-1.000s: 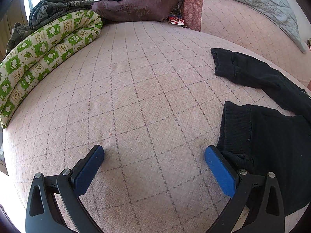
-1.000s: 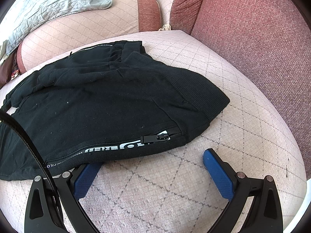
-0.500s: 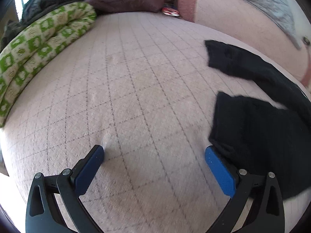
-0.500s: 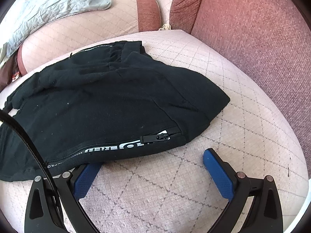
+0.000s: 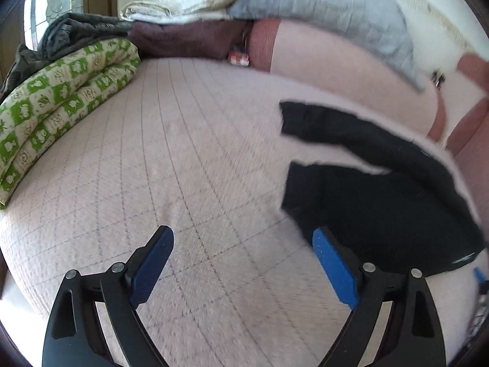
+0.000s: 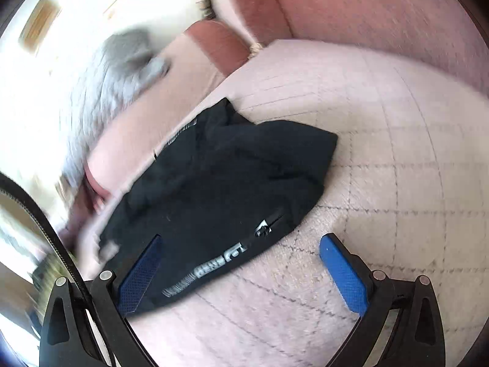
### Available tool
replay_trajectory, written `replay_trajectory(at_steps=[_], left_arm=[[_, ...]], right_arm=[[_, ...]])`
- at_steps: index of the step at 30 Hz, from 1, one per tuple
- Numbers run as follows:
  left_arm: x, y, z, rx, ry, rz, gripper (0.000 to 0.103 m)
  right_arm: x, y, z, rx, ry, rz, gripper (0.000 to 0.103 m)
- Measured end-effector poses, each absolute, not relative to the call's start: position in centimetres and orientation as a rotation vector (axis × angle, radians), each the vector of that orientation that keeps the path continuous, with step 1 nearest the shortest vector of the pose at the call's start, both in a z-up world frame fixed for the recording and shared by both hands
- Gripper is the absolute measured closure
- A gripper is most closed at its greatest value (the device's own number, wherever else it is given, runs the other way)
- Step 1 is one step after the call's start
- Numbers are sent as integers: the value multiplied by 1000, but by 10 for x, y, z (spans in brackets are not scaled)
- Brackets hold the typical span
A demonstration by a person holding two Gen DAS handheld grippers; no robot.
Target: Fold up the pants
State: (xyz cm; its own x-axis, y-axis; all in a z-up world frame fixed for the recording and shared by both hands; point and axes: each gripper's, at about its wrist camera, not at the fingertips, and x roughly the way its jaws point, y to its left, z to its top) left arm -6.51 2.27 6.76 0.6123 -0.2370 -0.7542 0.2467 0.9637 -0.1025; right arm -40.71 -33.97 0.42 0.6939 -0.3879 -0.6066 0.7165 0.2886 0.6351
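Note:
Black pants (image 5: 379, 211) lie folded over on the pink quilted seat, with one leg (image 5: 330, 125) stretched toward the back cushion. My left gripper (image 5: 241, 244) hovers above bare seat just left of the near cuff; its jaws are wide and closing, with nothing between them. In the right wrist view the pants (image 6: 220, 189) show a white-lettered side stripe and a zip pocket (image 6: 269, 226). My right gripper (image 6: 241, 250) stands open above that lettered edge, which lies between and below the fingers, untouched as far as the blurred frame shows.
A green-and-cream patterned quilt (image 5: 61, 104) lies rolled along the left. Dark clothes (image 5: 82, 30) and a maroon pillow (image 5: 183, 38) sit at the back. A grey quilted blanket (image 5: 336, 12) drapes over the back cushion. The red sofa arm (image 6: 382, 9) bounds the right side.
Both grippers have lifted back from the pants, which now look smaller and farther off. The right wrist view has rolled, tilting the scene. The left jaws have narrowed slightly.

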Motion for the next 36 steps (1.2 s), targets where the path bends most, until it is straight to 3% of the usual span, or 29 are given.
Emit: replay_trajectory(at_steps=[7,13,19,20,21,22,24,26,27,29,36], left_arm=[[-45,1,67,-9,946,-373,11],[-14,-36,25,36,1032,-425,11],[-10,-57,9,85,1019,-477,10],[-10,-57,9,71,1019,-504,13],[-10,-56,11,39,1022,-541,34],[-8,-54,12,27,1024,-533,60],[-2,-46,12,-32,1053,-548,87],[5,-34,10,-138,1093,-567,88],[6,-30,10,-170,1101,-566,88],[4,-19,15,-226,1100,-561,88],[-19,2,43,-258,1025,-552,88]], right_arm=[[-396,-346,13,1068,451,-728,1],[-403,-341,12,1048,473,-784,28],[-384,-351,12,948,512,-880,31],[-380,-355,11,932,517,-890,31],[-374,-360,10,920,522,-905,31],[-372,-363,9,918,522,-907,29],[-367,-365,10,892,528,-917,34],[-365,-364,12,850,555,-946,72],[-367,-365,11,857,556,-933,79],[-376,-365,12,913,513,-900,83],[-381,-330,28,869,494,-868,84]])
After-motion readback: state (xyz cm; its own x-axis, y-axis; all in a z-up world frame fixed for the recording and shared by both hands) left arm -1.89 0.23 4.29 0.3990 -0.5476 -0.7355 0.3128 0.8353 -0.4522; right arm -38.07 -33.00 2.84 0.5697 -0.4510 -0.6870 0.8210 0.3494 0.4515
